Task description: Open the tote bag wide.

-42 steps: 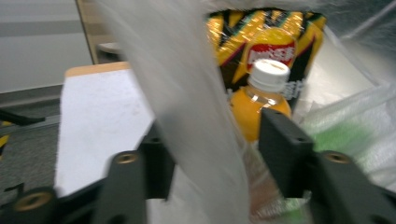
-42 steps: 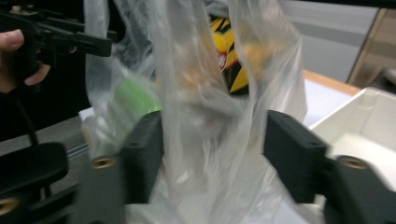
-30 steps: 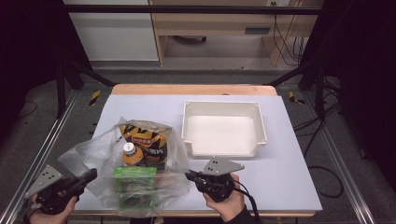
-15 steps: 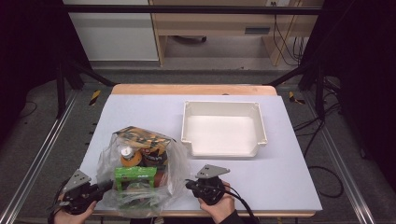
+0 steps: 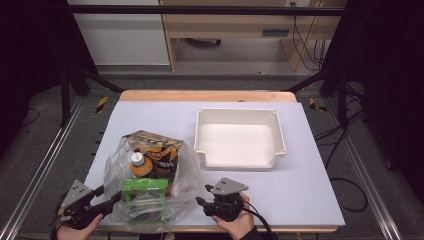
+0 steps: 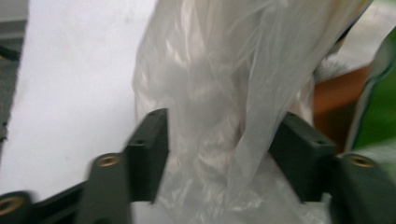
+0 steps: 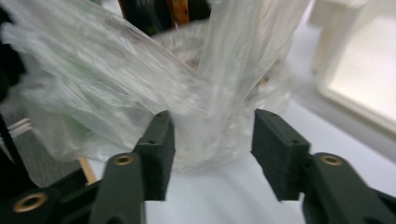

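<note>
1. looking down from the high view, the clear plastic bag of groceries sits at the near edge of the tabletop, directly between the two tools. the left hand-held gripper points in at the bag's left flank and the right hand-held gripper at its right flank, a stance that reads as preparing to take the film from both sides. an orange-capped bottle, a dark snack packet and a green pack show through the film. the white tray lies beyond the right hand-held gripper, well apart, probably where the contents are headed.

2. in the left gripper view, the left hand-held gripper has its jaws spread apart with a gathered fold of the plastic bag between them, the film brushing the inner faces but not pinched. something green sits just past the right-side jaw.

3. in the right gripper view, the right hand-held gripper is likewise spread, with bunched film of the plastic bag ahead of and between the jaws, unclamped. the white tray lies off beyond the right-side jaw.
</note>
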`<state>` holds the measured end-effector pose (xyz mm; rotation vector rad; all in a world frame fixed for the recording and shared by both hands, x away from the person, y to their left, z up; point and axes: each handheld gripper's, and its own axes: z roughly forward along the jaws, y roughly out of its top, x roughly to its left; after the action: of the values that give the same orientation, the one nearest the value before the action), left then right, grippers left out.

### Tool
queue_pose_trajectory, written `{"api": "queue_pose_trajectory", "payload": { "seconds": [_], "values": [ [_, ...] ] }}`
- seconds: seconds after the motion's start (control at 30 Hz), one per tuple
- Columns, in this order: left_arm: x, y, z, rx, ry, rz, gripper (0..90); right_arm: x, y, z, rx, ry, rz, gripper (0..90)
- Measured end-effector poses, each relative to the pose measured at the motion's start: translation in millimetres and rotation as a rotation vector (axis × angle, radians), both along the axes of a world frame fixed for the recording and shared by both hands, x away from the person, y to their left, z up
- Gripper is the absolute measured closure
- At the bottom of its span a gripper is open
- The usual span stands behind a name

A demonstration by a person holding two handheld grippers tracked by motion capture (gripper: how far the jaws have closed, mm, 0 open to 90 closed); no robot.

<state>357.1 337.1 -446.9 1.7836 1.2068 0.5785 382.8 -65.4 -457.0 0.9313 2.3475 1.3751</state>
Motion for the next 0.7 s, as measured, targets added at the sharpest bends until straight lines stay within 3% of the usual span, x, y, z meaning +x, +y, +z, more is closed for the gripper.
{"api": "queue_pose_trajectory", "payload": {
  "seconds": [0.07,0.13,0.2,0.23,0.27,0.3,0.43,0.5,0.53,0.67,0.7],
  "values": [
    [-2.2,0.3,6.8,-0.033,-0.021,0.003,29.1,-5.0,-11.2,8.5,0.034,-0.018,-0.003,42.5],
    [-3.6,0.0,14.7,-0.031,-0.036,0.01,24.7,-11.3,-24.6,22.6,0.085,-0.043,-0.007,37.0],
    [-4.9,0.6,27.9,-0.036,-0.054,0.014,22.9,-14.6,-30.2,33.2,0.11,-0.064,-0.005,33.5],
    [-4.9,0.6,27.9,-0.036,-0.054,0.014,22.7,-14.6,-30.2,33.2,0.11,-0.064,-0.005,33.5],
    [-5.4,0.8,32.6,-0.037,-0.066,0.013,22.7,-17.7,-33.2,44.6,0.126,-0.087,0.0,31.3],
    [-6.1,1.1,37.5,-0.041,-0.075,0.017,22.7,-17.7,-33.2,44.6,0.126,-0.087,0.0,31.3],
    [-6.5,2.8,57.5,-0.054,-0.117,0.023,22.6,-20.7,-34.3,73.8,0.176,-0.143,0.009,28.1],
    [-5.2,3.1,67.1,-0.052,-0.137,0.027,22.6,-20.3,-33.3,79.7,0.185,-0.154,0.012,27.8],
    [-4.0,3.3,71.7,-0.048,-0.144,0.027,22.6,-18.3,-30.9,91.4,0.2,-0.182,0.016,26.9],
    [4.8,6.2,87.7,-0.042,-0.167,0.043,22.6,-13.0,-27.3,109.0,0.212,-0.217,0.014,26.3],
    [7.6,7.4,91.5,-0.04,-0.171,0.044,22.6,-7.3,-25.4,120.6,0.223,-0.235,0.011,26.1]
  ]
}}
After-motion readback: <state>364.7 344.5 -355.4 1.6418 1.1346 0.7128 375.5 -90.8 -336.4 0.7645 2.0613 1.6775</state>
